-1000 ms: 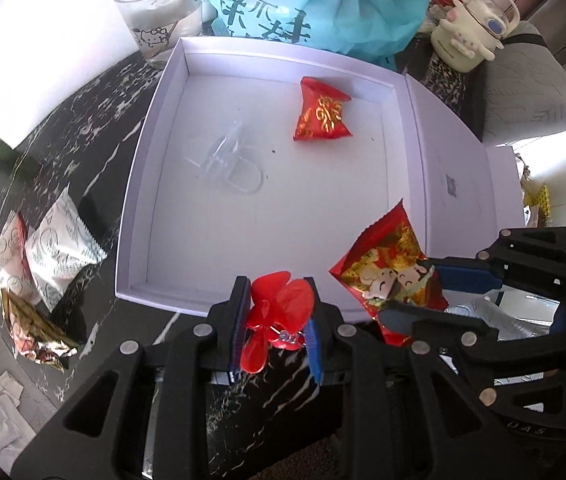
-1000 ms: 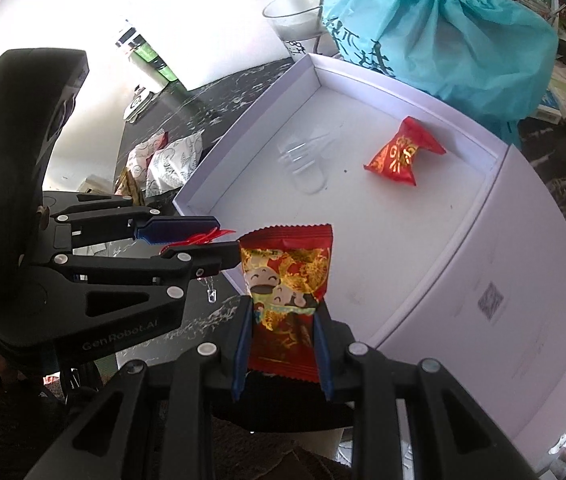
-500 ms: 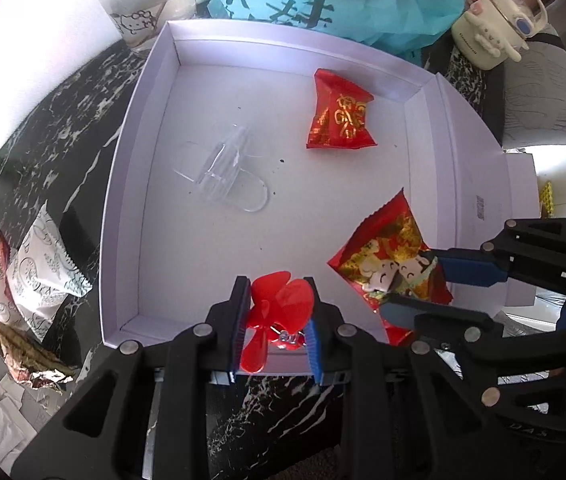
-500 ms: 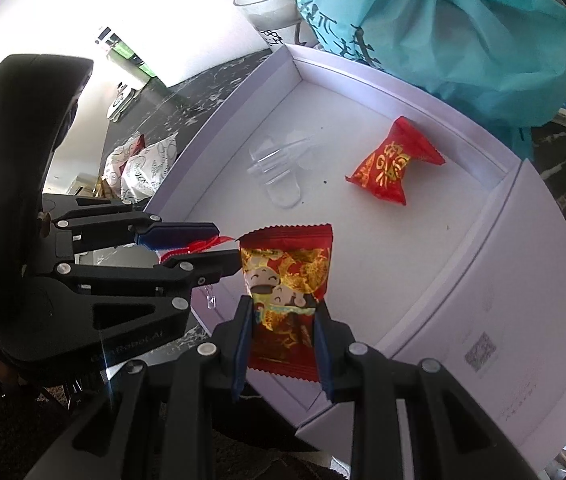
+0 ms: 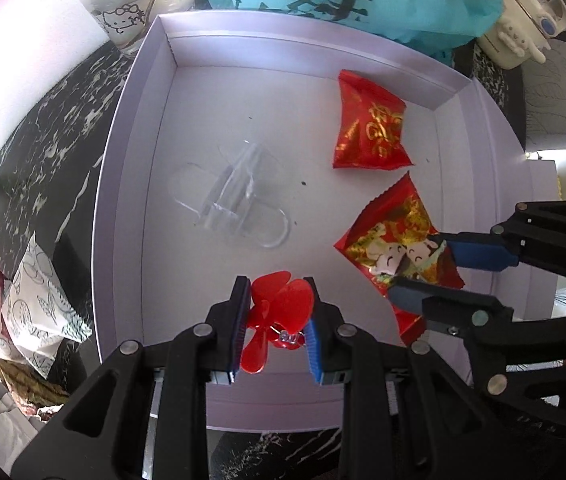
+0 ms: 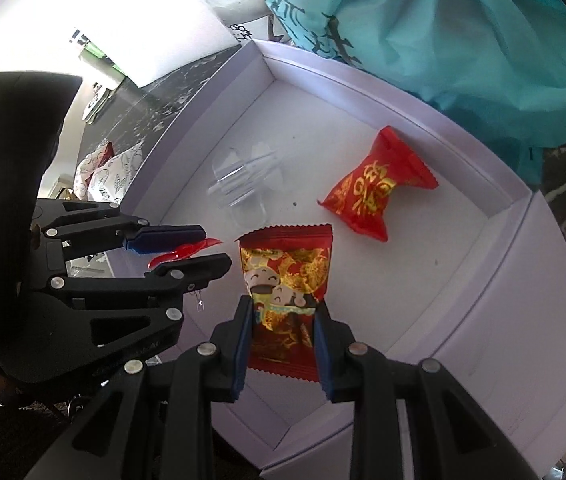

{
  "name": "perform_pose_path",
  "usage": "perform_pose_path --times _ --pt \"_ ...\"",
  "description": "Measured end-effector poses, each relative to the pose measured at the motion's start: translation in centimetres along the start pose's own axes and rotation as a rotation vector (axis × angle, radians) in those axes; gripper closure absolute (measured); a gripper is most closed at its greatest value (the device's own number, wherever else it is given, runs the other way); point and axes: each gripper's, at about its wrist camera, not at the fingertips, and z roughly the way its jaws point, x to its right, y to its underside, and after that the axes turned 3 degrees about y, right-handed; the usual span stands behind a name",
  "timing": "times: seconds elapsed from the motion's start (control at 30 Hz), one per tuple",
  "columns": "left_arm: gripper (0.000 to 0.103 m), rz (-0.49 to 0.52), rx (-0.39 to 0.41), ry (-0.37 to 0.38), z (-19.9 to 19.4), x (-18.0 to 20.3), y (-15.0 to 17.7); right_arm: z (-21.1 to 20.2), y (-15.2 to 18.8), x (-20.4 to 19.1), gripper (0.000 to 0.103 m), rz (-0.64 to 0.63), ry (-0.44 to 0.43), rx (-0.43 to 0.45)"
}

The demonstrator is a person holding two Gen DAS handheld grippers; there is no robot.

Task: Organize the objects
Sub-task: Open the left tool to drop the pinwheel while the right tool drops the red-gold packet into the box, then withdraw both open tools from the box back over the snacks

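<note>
Your left gripper (image 5: 276, 316) points straight down over the near edge of the white box (image 5: 123, 184), its jaws drawn in as far as they go on a small red plastic propeller (image 5: 279, 308); the blue pads press its blades from both sides. A tiny clear piece sits at the propeller's hub, too small to make out.

Your right gripper (image 6: 282, 336) is nearly closed on a red and gold snack packet (image 6: 287, 280) printed with cartoon faces. The pads pinch its lower half; its upper half stands clear above them, over the box floor. From the left wrist camera part of that packet is hidden behind the right fingers (image 5: 479, 254).

Further in, on the box floor, lies a clear plastic piece (image 5: 239, 200), hard to read against the white. Beyond it, near the far right corner, a second red packet with gold characters (image 5: 371, 128) lies flat.

Left of the box, on the dark marbled table (image 5: 43, 152), white patterned sachets (image 5: 39, 304) are cut off by the frame. Behind the box stand a glass with a cartoon cat (image 5: 123, 8) and a turquoise bag (image 6: 463, 32), both partly out of frame
</note>
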Motion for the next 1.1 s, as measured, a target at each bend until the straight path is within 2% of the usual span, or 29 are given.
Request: perform_pose_path --times 0.4,0.73,0.8,0.97,1.1 --pt "0.079 -0.006 0.019 -0.031 0.8 -0.9 -0.9 0.7 0.0 0.0 0.074 -0.016 0.046 -0.01" --pt "0.078 -0.035 0.038 -0.029 0.4 -1.5 -0.9 0.4 1.5 0.2 0.07 -0.012 0.122 -0.01" --pt "0.077 -0.032 0.042 -0.031 0.2 -1.5 -0.7 0.2 1.3 0.3 0.061 -0.009 0.131 -0.004" --pt "0.068 -0.029 0.064 -0.042 -0.7 -1.4 0.0 -0.7 1.1 -0.2 0.061 -0.006 0.142 0.016" --pt "0.066 -0.038 0.092 -0.04 -1.8 -1.5 0.9 -1.8 0.5 -0.7 0.061 -0.003 0.155 0.032"
